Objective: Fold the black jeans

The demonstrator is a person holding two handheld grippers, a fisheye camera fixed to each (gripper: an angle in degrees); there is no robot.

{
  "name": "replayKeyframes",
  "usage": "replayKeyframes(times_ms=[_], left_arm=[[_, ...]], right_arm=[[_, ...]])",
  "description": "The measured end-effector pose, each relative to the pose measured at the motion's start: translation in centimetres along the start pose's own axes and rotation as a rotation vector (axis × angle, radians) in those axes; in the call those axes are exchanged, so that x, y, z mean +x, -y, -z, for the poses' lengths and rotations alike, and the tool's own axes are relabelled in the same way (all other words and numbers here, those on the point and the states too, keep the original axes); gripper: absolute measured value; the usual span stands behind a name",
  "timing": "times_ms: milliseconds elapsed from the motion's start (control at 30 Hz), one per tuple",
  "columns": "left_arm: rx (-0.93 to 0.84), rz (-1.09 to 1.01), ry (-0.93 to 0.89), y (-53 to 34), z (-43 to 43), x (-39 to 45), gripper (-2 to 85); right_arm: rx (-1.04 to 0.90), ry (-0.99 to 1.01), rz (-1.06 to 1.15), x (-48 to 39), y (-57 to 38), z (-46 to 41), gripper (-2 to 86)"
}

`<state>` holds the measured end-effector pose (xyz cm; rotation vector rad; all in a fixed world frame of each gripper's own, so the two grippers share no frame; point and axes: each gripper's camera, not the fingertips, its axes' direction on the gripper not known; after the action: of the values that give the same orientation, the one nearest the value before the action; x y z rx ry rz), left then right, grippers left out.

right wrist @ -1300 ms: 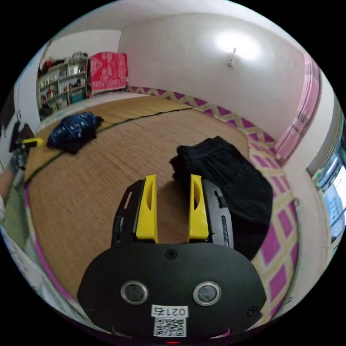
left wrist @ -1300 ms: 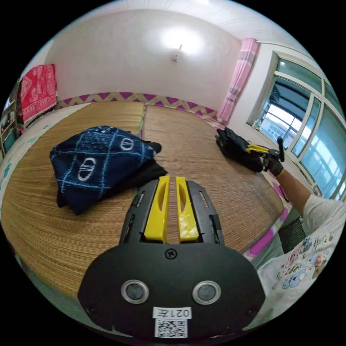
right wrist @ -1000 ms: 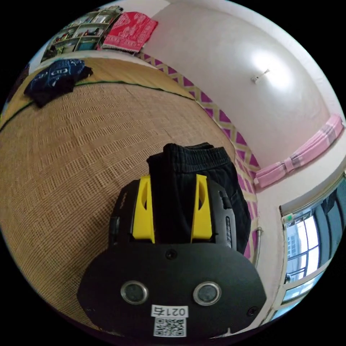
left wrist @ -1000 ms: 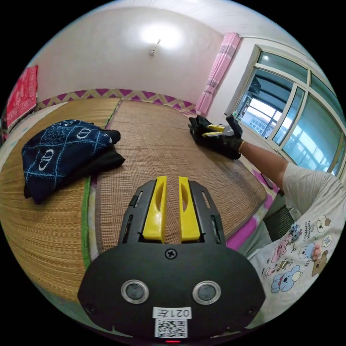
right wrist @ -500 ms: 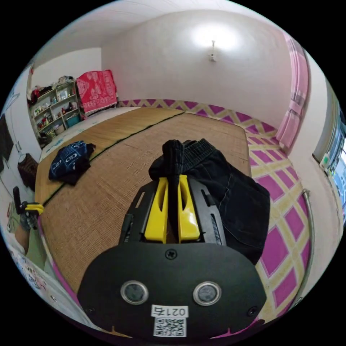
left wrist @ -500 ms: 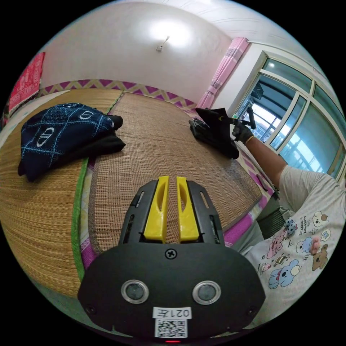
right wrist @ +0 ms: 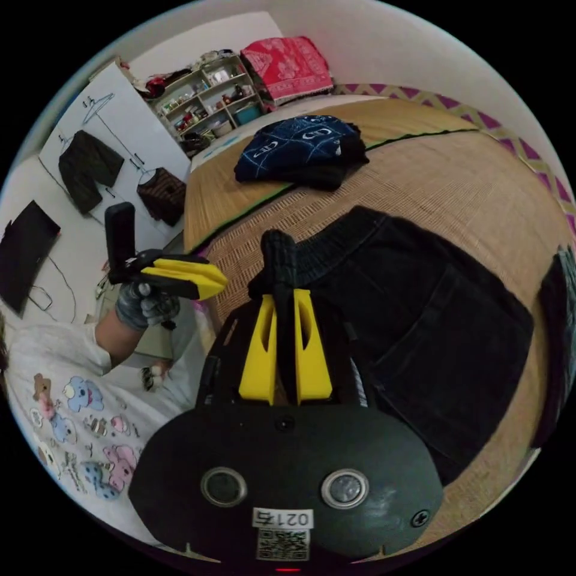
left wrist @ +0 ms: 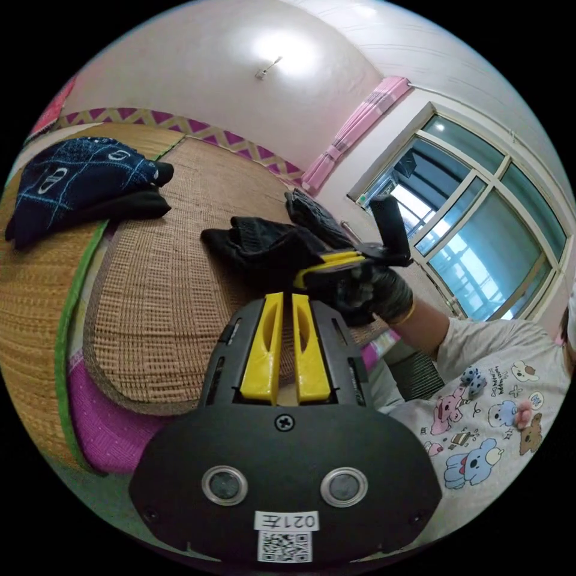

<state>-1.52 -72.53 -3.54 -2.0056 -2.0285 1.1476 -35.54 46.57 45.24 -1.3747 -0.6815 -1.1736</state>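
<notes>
My right gripper (right wrist: 285, 295) is shut on a bunched bit of waistband of the black jeans (right wrist: 420, 312). The rest of the jeans trail flat over the straw mat (right wrist: 456, 180) behind it. In the left gripper view the right gripper (left wrist: 301, 278) hangs just beyond my own jaws, in a gloved hand (left wrist: 378, 294), with the black jeans (left wrist: 258, 243) draped from it over the mat edge. My left gripper (left wrist: 287, 297) is shut with nothing between its jaws. Off to the jeans' side, the left gripper (right wrist: 221, 281) is held in the air.
A folded dark blue patterned garment (left wrist: 72, 171) (right wrist: 297, 144) lies farther along the mat. Another dark garment (right wrist: 555, 336) lies at the mat's far end. Shelves (right wrist: 204, 102) and a red cloth (right wrist: 291, 63) stand by the wall. Large windows (left wrist: 474, 222) are beside the person's printed shirt (left wrist: 492, 408).
The right gripper shut on the jeans' waistband and dragged the jeans across the mat toward the person, close to the left gripper. The jeans now lie more spread out.
</notes>
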Motion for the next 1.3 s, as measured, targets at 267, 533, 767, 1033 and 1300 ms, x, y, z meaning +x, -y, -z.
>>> replayKeyframes(times_ms=[267, 533, 767, 1033, 1300], left_arm=[[0.066, 0.130, -0.005, -0.3, -1.7, -2.8, 8.1], [0.028, 0.298, -0.054, 2.4, -7.2, -6.6, 13.5], [-0.154, 0.288, -0.081, 5.7, -12.8, -6.2, 10.2], [-0.292, 0.216, 0.002, 9.7, -18.6, -3.6, 4.0], [-0.374, 0.116, -0.029, 12.7, -25.2, 0.0, 4.2]], right_arm=[[0.189, 0.133, -0.048, 4.2, -5.5, 6.0, 1.7], [0.641, 0.246, -0.251, 14.5, -16.2, 23.6, -0.3], [0.997, -0.061, -0.587, 21.8, -37.3, 40.9, -0.4], [0.950, 0.097, -1.223, 32.7, -57.8, 36.6, -0.3], [0.991, 0.036, -1.229, 33.4, -59.5, 41.4, 0.1]])
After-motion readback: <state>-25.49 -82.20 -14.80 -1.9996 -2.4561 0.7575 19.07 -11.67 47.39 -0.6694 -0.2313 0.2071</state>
